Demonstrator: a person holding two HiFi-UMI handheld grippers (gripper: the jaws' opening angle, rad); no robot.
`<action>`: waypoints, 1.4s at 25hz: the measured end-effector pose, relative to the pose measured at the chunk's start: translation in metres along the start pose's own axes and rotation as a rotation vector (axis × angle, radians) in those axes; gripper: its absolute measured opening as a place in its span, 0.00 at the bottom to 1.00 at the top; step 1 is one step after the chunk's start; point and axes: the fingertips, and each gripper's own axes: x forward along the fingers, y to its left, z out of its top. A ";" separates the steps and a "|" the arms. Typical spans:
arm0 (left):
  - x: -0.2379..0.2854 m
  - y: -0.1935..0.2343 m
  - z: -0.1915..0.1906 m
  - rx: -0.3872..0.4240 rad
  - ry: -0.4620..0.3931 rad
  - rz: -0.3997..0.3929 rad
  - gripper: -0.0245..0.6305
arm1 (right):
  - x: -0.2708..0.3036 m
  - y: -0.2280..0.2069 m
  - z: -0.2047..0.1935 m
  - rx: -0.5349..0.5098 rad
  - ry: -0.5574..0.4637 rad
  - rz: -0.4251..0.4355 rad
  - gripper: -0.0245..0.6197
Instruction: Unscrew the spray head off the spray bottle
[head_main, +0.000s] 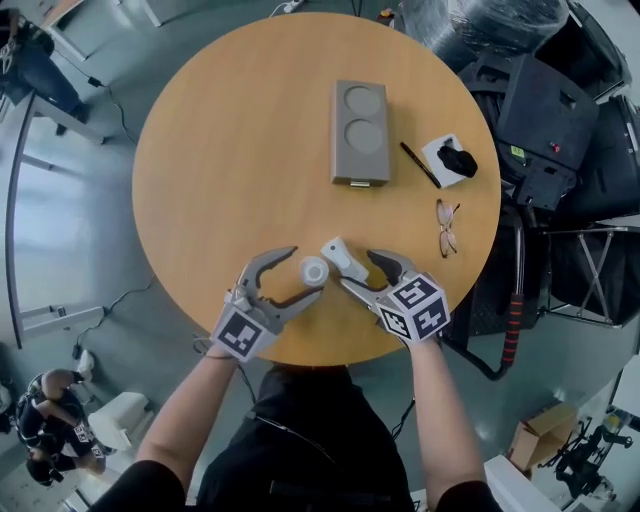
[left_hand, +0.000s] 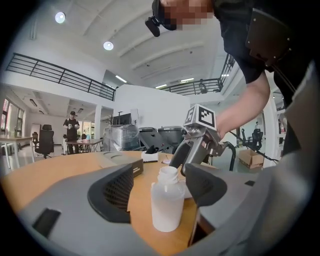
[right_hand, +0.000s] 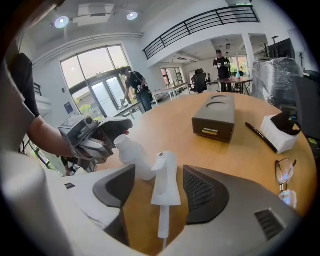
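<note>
The white spray bottle (head_main: 313, 270) stands upright near the round table's front edge, its threaded neck bare. It sits between the jaws of my left gripper (head_main: 304, 272), which stand wide. In the left gripper view the pads (left_hand: 117, 192) do not press on the bottle (left_hand: 167, 200). The white spray head (head_main: 343, 258) is off the bottle, just to its right. It rests between the open jaws of my right gripper (head_main: 356, 269). In the right gripper view the spray head (right_hand: 165, 182) shows its thin dip tube pointing back toward the camera, with gaps on both sides.
A grey box (head_main: 360, 132) with two round recesses lies at the table's middle. To its right are a black pen (head_main: 420, 165), a white block carrying a black object (head_main: 450, 160), and a pair of glasses (head_main: 446, 227). Black equipment crowds the floor beyond the right edge.
</note>
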 end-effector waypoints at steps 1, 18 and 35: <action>-0.004 0.002 0.006 -0.003 -0.001 0.012 0.57 | -0.007 0.003 0.005 -0.007 -0.015 0.002 0.53; -0.081 -0.076 0.147 -0.106 -0.028 0.051 0.44 | -0.153 0.152 0.090 -0.240 -0.408 0.142 0.53; -0.129 -0.158 0.267 -0.118 -0.073 0.008 0.06 | -0.304 0.260 0.124 -0.381 -0.678 0.251 0.23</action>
